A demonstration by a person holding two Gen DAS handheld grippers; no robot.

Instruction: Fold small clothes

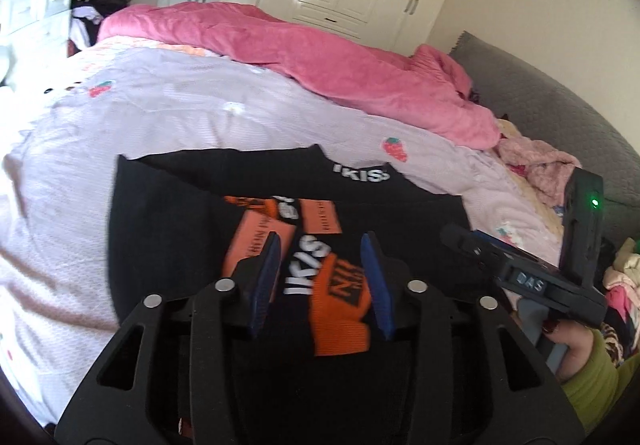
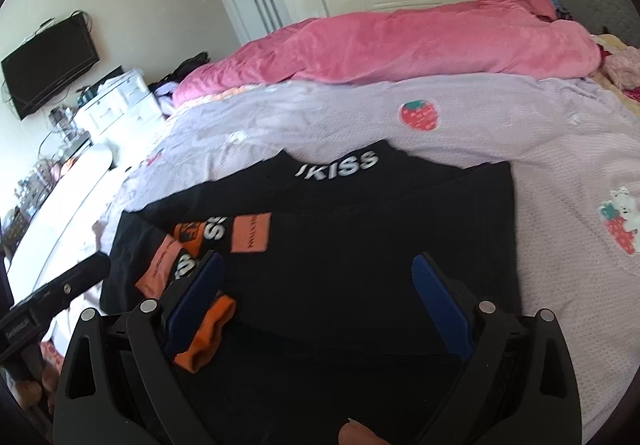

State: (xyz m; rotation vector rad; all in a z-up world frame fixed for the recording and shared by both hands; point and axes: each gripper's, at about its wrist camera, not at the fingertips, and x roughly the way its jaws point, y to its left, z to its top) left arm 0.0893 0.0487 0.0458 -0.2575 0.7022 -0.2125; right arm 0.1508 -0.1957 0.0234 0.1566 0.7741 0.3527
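On lilac strawberry bedspread (image 2: 500, 133), black top (image 2: 360, 245).

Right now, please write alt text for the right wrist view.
An open right gripper hovers over a black top lying flat on a lilac sheet. An orange cuff lies by its left finger; a pink quilt is behind.

Left gripper (image 1: 320, 269) hovers with jaws apart over the black top (image 1: 168, 229) on the lilac bedspread (image 1: 200, 101).
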